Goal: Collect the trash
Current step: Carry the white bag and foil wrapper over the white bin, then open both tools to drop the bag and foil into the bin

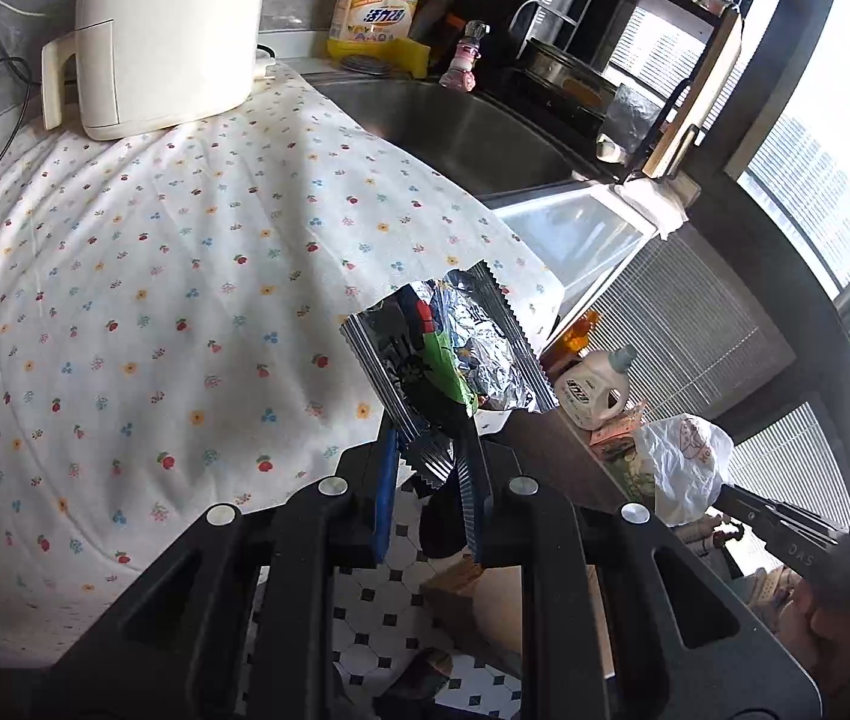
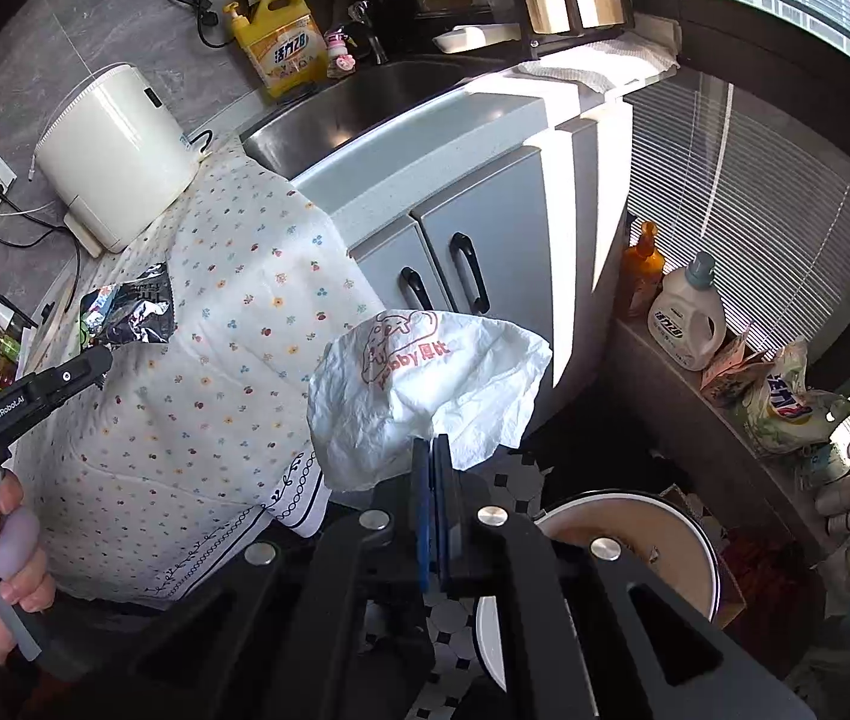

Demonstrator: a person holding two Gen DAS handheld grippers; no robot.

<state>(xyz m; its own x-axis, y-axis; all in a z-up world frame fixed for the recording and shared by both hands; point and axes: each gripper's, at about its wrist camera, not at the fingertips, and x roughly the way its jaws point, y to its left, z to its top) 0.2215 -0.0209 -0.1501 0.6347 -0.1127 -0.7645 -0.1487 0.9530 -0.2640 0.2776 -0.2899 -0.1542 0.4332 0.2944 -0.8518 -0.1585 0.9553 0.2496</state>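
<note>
So the big floral-print cloth-covered surface (image 2: pixel 227 324) fills the 9 o'clock side of the right view. The crumpled white plastic bag with red print (image 2: pixel 425 384) hangs off the right hand-held gripper (image 2: pixel 432 450), pads clamped on its lower edge. The crinkled silver foil snack wrapper (image 1: pixel 449 348) is pinched at its bottom corner by the left hand-held gripper (image 1: pixel 425 456), long axis pointing up toward 12. From the bag, the wrapper sits at about 9 o'clock, well apart, so I'd guess the left one has to travel over.

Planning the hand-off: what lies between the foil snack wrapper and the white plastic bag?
Right wrist view: only flowered tablecloth between the crinkled foil snack wrapper and the white printed plastic bag.
</note>
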